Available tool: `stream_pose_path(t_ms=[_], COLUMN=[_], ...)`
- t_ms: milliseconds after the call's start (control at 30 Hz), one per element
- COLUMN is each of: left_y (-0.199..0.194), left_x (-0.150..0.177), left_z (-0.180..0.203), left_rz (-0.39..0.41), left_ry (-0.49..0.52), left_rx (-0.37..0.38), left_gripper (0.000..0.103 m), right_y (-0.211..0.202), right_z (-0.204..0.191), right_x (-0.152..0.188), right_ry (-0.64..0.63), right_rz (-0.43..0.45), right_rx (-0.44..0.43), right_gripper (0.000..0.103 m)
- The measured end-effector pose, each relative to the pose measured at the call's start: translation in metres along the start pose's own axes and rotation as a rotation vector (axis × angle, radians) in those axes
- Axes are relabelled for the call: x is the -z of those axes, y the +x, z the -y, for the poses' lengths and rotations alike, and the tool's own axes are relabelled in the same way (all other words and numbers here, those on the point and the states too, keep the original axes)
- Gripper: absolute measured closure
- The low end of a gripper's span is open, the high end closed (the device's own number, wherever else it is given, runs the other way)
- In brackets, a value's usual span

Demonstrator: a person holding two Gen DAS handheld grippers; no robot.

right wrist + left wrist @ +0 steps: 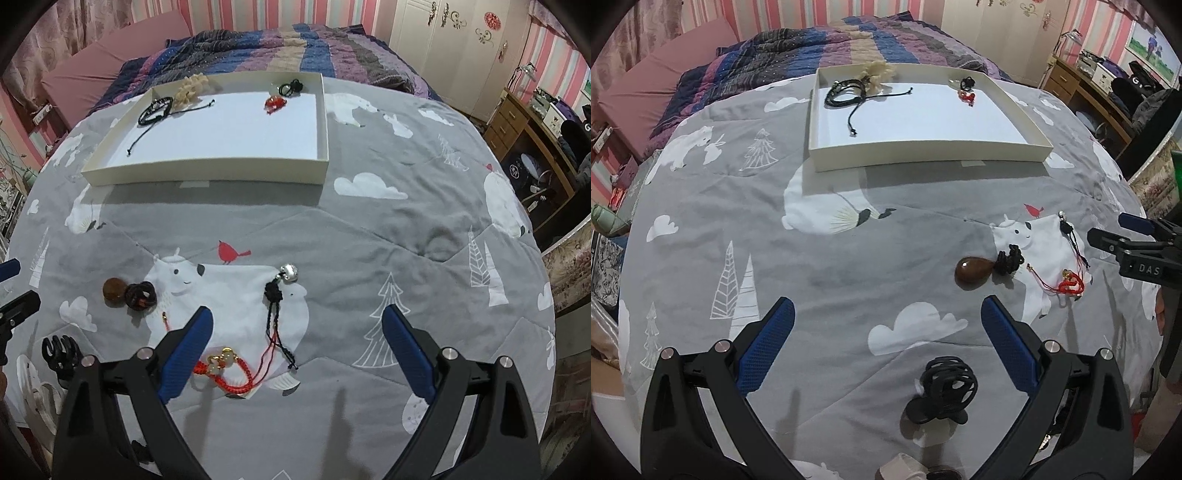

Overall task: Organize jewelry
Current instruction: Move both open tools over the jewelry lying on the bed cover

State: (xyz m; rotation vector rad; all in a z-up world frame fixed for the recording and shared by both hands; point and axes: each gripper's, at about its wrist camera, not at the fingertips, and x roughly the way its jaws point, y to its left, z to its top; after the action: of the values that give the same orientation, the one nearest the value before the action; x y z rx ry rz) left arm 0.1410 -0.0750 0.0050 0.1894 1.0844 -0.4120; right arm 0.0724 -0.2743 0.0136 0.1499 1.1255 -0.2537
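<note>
A white tray (923,149) (207,170) lies far on the grey bedspread and holds a black cord bracelet (846,92), a cream hair clip (190,90) and a red charm (275,102). My left gripper (886,328) is open and empty above a black claw clip (945,387). A brown pendant on black cord (975,271) (114,290) lies to its right. My right gripper (297,332) is open and empty over a red braided bracelet (225,373) and a black cord with a silver bell (277,295). The right gripper also shows in the left wrist view (1123,232).
A striped quilt (849,40) lies behind the tray. A wooden desk (524,125) with clutter stands at the right, and a pink headboard (646,85) at the left. The bedspread's edge drops off on both sides.
</note>
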Motion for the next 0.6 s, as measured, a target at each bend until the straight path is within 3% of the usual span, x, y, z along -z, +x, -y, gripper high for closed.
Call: stream_pose_path(t_ms=[600], left_y=[-0.007], left_x=[0.025], left_z=[-0.006], left_rz=[-0.015], left_ry=[0.012], left_rx=[-0.005], left_gripper=[0.003], right_y=[-0.008], right_z=[-0.008], right_x=[0.023], right_ry=[-0.028], right_rz=[-0.019], right_rx=[-0.011], right_gripper=[0.01])
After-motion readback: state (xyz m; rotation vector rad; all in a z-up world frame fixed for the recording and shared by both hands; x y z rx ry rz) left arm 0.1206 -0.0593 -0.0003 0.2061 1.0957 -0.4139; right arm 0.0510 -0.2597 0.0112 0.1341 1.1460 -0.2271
